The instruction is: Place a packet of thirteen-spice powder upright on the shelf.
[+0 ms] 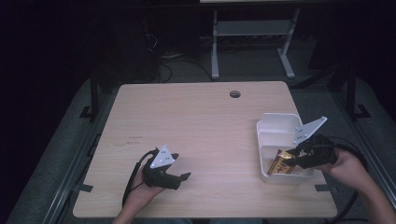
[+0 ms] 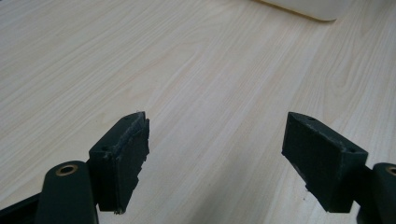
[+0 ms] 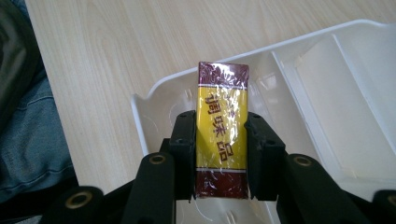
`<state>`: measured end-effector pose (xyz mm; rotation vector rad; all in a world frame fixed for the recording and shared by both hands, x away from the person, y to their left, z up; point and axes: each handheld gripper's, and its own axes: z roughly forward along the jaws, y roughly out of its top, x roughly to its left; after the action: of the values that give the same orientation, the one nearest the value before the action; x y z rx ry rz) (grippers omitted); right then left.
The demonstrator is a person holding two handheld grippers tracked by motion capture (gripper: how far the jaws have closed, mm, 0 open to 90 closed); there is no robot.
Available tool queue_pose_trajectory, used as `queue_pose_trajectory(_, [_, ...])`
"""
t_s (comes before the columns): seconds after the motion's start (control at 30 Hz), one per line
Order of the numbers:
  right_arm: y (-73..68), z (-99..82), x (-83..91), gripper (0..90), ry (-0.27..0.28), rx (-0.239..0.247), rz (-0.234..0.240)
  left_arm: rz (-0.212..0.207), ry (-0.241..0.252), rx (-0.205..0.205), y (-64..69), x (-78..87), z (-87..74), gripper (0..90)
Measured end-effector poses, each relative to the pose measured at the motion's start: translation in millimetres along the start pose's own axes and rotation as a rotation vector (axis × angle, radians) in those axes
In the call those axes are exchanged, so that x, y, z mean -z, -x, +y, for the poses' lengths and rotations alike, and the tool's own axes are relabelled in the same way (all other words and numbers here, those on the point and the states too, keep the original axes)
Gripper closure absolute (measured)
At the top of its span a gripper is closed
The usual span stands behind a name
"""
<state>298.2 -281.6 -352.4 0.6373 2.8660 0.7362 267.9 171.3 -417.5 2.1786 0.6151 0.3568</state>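
Observation:
A yellow and maroon packet [image 3: 221,132] with red characters sits clamped between both pads of my right gripper [image 3: 220,140], held over the near compartment of a white plastic tray [image 3: 327,74]. From above, that packet [image 1: 282,163] and the right gripper [image 1: 294,155] hang inside the tray [image 1: 280,122] at the table's right edge. My left gripper [image 1: 186,176] rests low over the wooden table [image 1: 201,121] near its front, to the left. Its jaws [image 2: 215,154] stand wide apart with bare wood between them.
A divider splits the tray into a far compartment [image 3: 355,93] and a near one. A round cable hole [image 1: 235,94] lies near the table's far edge. A blue-clad leg [image 3: 28,126] shows beside the table's near edge. Desk frames [image 1: 252,42] stand beyond on the dark floor.

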Motion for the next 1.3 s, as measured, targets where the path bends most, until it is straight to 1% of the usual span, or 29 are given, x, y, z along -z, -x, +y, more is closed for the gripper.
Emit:
queue_pose_trajectory(0.13, [-2.0, -0.9, 1.4, 64.6, -0.002, 0.001, -0.010, 0.000, 0.000, 0.001, -0.4, 0.9, 0.0, 22.4])
queue_pose_trajectory(0.23, [-3.3, -3.4, 2.8, 62.4, 0.000, -0.004, -0.018, 0.001, 0.004, 0.005, -0.3, 1.0, 0.0, 22.4])
queue_pose_trajectory(0.27, [-4.4, -4.6, 3.2, 62.2, -0.002, -0.016, -0.019, 0.001, 0.004, 0.005, -0.3, 1.0, 0.1, 22.4])
queue_pose_trajectory(0.33, [-5.2, -7.6, 3.0, 61.8, -0.001, -0.016, -0.023, 0.001, 0.002, 0.002, -0.3, 0.9, 0.1, 22.4])
queue_pose_trajectory(0.43, [-6.1, -12.0, 3.0, 61.5, -0.009, -0.018, -0.027, 0.001, 0.001, 0.000, -0.2, 0.9, 0.2, 22.4])
queue_pose_trajectory(0.47, [-6.7, -13.2, 2.9, 61.6, -0.013, -0.026, -0.027, 0.001, 0.002, 0.000, -0.2, 0.9, 0.2, 22.4])
queue_pose_trajectory(0.63, [-7.1, -17.5, 2.6, 61.9, -0.036, -0.035, -0.037, 0.000, 0.000, 0.000, -0.2, 0.4, 0.2, 22.4])
queue_pose_trajectory(0.73, [-7.8, -18.1, 2.2, 64.4, -0.044, -0.026, -0.040, -0.001, 0.003, 0.000, -0.1, 0.1, 0.4, 22.4])
queue_pose_trajectory(0.83, [-8.4, -16.6, 2.8, 64.5, -0.053, -0.022, -0.054, -0.001, 0.002, 0.003, -0.1, 0.2, 0.2, 22.4])
queue_pose_trajectory(0.93, [-9.0, -14.4, 3.0, 64.6, -0.071, -0.009, -0.068, 0.000, 0.002, 0.002, -0.4, 0.7, 0.2, 22.4])
queue_pose_trajectory(1.1, [-9.4, -11.2, 4.1, 63.7, -0.095, 0.012, -0.117, -0.001, 0.001, 0.002, -0.4, 0.7, 0.2, 22.4])
queue_pose_trajectory(1.23, [-9.2, -11.1, 4.5, 62.9, -0.094, 0.014, -0.127, -0.001, 0.001, 0.001, -0.3, 0.5, 0.2, 22.5])
queue_pose_trajectory(1.3, [-9.0, -11.9, 4.6, 62.3, -0.091, 0.012, -0.139, -0.001, 0.001, 0.001, -0.4, 0.5, 0.2, 22.5])
